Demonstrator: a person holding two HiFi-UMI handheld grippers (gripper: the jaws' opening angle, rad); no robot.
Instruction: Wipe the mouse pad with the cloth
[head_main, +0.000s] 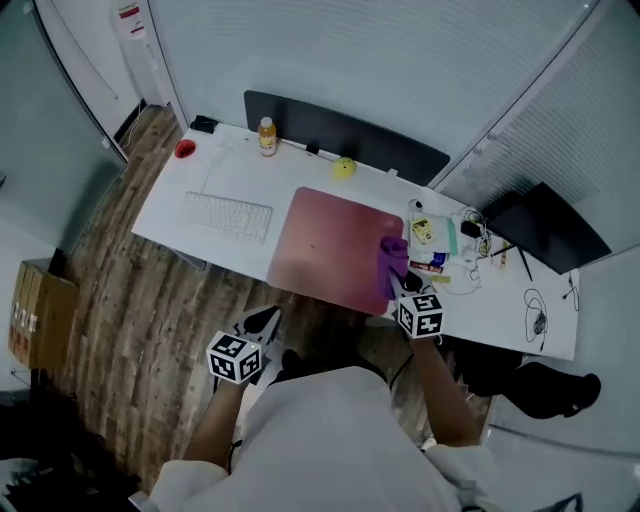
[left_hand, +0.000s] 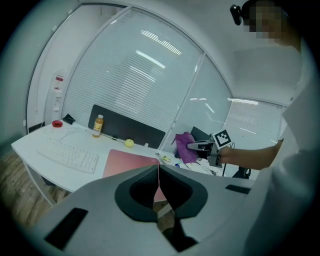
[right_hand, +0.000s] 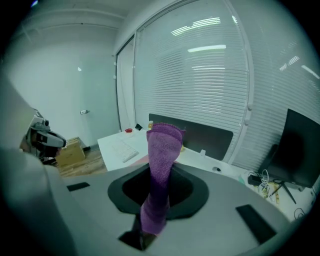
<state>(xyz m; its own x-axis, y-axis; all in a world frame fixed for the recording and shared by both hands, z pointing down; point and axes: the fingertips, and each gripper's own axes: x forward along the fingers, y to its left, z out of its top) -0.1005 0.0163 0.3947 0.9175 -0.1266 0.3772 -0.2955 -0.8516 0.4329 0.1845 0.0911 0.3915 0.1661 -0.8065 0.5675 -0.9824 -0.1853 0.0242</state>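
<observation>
**A:** Cloth (right_hand: 161, 165) hangs pinched in the right gripper (head_main: 398, 287). The left gripper (head_main: 264, 320), jaws together and empty, sits short of the desk (head_main: 200, 180).

**B:** It's over the mouse pad's (head_main: 325, 240) right edge. With nothing holding the pad, it may slide, and the cables (head_main: 478, 240) beyond could snag.

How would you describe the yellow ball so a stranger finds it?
Start at the white desk and find the big pink mouse pad. Just beyond its far edge, before the dark panel, sits a small yellow ball, the only round yellow thing there.
</observation>
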